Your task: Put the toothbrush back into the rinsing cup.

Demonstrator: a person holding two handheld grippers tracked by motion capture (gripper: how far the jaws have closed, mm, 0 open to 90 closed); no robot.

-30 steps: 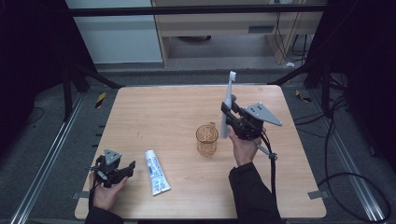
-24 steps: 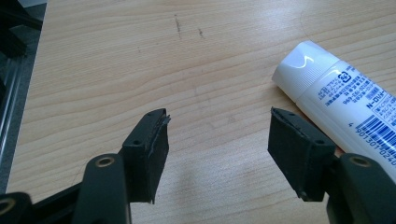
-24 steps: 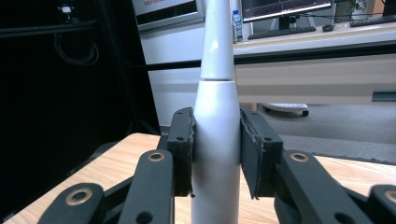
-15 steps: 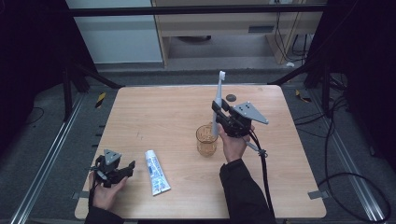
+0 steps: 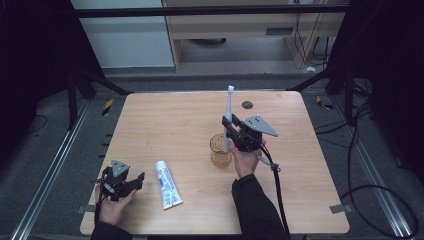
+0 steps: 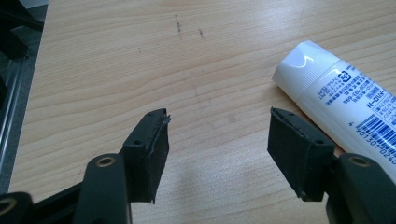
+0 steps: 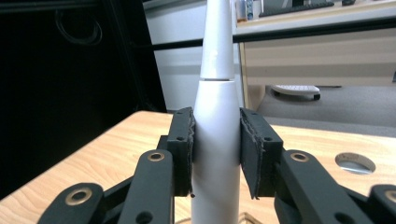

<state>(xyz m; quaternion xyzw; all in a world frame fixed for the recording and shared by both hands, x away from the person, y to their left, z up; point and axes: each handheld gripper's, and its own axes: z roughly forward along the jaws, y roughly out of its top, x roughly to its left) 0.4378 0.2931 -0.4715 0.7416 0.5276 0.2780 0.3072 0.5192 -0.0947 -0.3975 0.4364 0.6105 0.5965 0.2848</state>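
a: starting at the left, what's there?

b: the left gripper (image 5: 119, 181) sits low over the pale wooden worktop (image 5: 170, 120), at about seven o'clock from the worktop's middle, cradled in the person's left hand (image 5: 114, 207). in the left gripper view its black jaws stand well apart with bare wood between them and nothing held.

a: and just past it?

b: a white plastic toothpaste tube with blue print (image 5: 167, 184) lies flat on the worktop, just beside that gripper at its three o'clock. its ribbed white cap end (image 6: 303, 67) points away from the person, and the tube runs close by the gripper's right-hand jaw; i can't tell whether they touch.

a: the middle?

b: a small amber see-through glass cup (image 5: 220, 150) stands upright a little right of the worktop's centre.

a: then the right side.

b: the right gripper (image 5: 231, 131) is raised just beside the cup at its two o'clock, in the person's right hand (image 5: 246, 159), with a dark sleeve (image 5: 257, 207) coming in from six o'clock. its jaws are clamped on a white slim electric toothbrush (image 5: 228, 117), pads pressed to both sides of the handle in the right gripper view. the brush stands upright, head at twelve o'clock, its lower end at or inside the cup's rim; how deep, i can't tell.

a: anything farther on?

b: a small dark round disc (image 5: 247, 105) on the worktop, at about one o'clock from the cup, near the far edge.
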